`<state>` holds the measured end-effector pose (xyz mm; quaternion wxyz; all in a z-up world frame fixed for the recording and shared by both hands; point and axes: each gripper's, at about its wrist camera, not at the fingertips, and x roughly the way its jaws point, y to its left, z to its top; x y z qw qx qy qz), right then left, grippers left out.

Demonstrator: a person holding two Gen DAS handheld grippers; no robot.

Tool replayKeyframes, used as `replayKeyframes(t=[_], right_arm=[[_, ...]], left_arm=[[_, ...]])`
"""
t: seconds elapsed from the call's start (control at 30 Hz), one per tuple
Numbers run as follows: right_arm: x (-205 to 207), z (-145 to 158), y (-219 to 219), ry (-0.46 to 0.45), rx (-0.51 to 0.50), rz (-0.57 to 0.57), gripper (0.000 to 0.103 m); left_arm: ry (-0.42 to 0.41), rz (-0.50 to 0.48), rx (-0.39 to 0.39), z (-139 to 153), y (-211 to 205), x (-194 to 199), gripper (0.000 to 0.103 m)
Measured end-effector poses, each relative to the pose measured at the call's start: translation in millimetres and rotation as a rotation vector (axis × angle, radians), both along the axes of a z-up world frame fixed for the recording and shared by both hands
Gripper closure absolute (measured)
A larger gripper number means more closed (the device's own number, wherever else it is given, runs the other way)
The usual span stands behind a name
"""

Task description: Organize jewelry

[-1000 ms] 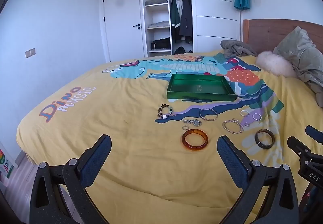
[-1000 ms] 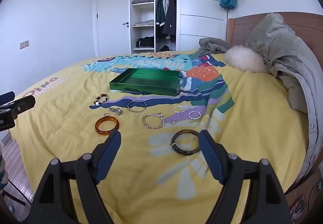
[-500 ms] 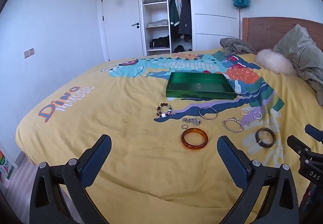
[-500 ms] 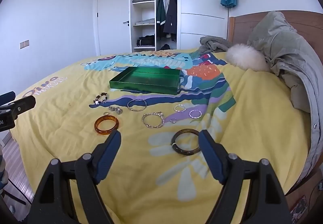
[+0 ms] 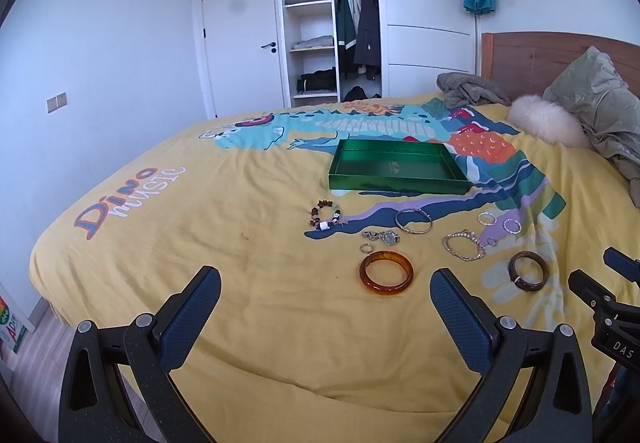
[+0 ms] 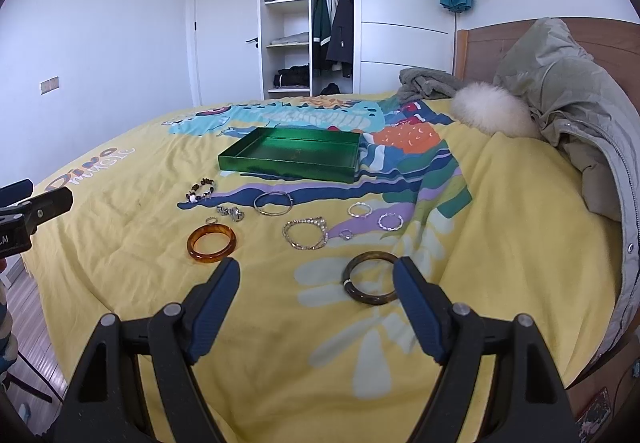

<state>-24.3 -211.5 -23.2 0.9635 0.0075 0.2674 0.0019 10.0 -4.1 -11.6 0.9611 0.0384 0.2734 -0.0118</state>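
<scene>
Two grippers were held low over the near edge of the yellow bedspread point(image 5: 248, 243), both aimed toward the green tray point(image 5: 396, 171). The left gripper point(image 5: 326, 307) was held level, jaws spread wide, nothing between them. The right gripper point(image 6: 316, 291) was held likewise, jaws spread and empty, with its right finger point(image 6: 416, 299) overlapping the near-right rim of the dark bangle point(image 6: 372, 277) in the picture; contact could not be judged.

All jewelry was laid out nearer the cameras than the tray, none seen inside it. The amber bangle point(image 5: 386, 273) lay well short of the tray's near wall. The beaded bracelet point(image 5: 325, 217) sat just off the tray's near-left corner. A silver bangle point(image 5: 414, 220) lay close below the tray's near wall, with a watch-like piece point(image 5: 382, 237) and a small ring point(image 5: 366, 248) nearer still. A chain bracelet point(image 5: 464, 245) and two thin rings point(image 5: 500, 221) lay toward the tray's near-right side.

The left view showed the right gripper's side at the far right edge, plus the "Dino" lettering point(image 5: 128, 199) left of the tray. The right view showed the left gripper's tip point(image 6: 36, 209) at the left edge and more of the grey-green jacket point(image 6: 572, 95) and white fur ball point(image 6: 490, 109), right of the tray.
</scene>
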Motion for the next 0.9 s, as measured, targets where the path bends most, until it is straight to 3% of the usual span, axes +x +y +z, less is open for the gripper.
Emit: replayKeyframes(t=[0.9], right_arm=[[6.4, -11.4, 3.5, 0.021, 0.022, 0.010, 0.025]], left_arm=[[0.005, -0.001, -0.007, -5.4, -2.0, 7.2, 0.000]])
